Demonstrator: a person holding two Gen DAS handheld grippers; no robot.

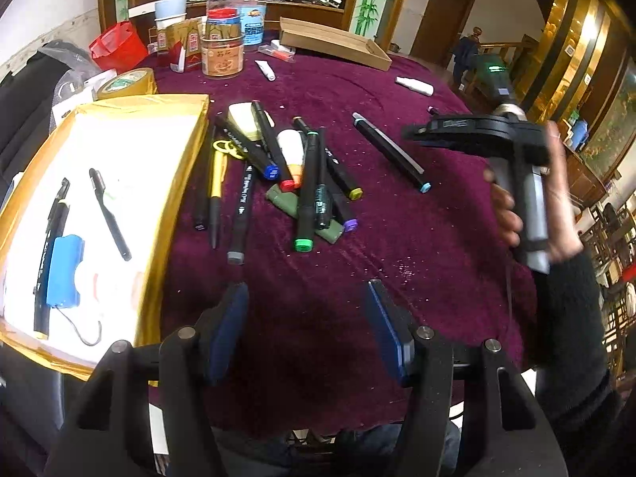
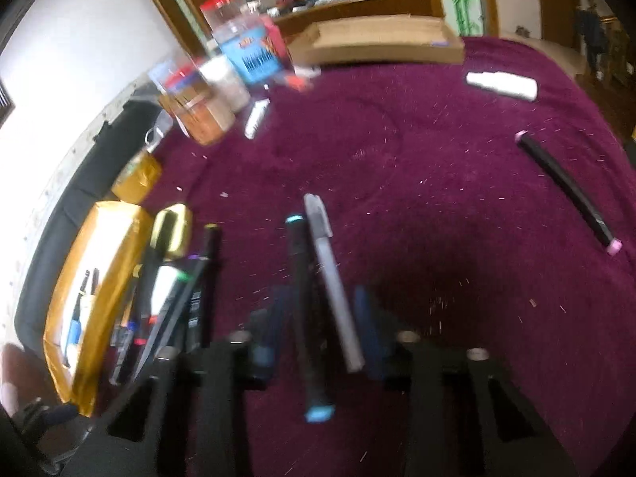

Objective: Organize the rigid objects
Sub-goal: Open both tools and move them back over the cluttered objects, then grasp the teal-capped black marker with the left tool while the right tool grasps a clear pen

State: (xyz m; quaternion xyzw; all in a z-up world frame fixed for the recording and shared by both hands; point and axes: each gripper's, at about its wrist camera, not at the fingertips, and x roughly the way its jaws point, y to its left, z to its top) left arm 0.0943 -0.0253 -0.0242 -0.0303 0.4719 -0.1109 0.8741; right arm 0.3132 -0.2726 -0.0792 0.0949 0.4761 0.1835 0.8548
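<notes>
Blue-capped marker (image 2: 304, 310): light, rigid, smooth barrel, likely to roll or twist; best gripped mid-barrel, across its width. Black body, light-blue caps, grey pen (image 2: 334, 278) alongside, both on purple cloth between right gripper (image 2: 322, 318) pads; jaws narrowed, contact unclear through blur. Left gripper (image 1: 308, 326) wide open, empty, hovering near marker pile (image 1: 306, 183) beside gold-rimmed tray (image 1: 175, 183)
</notes>
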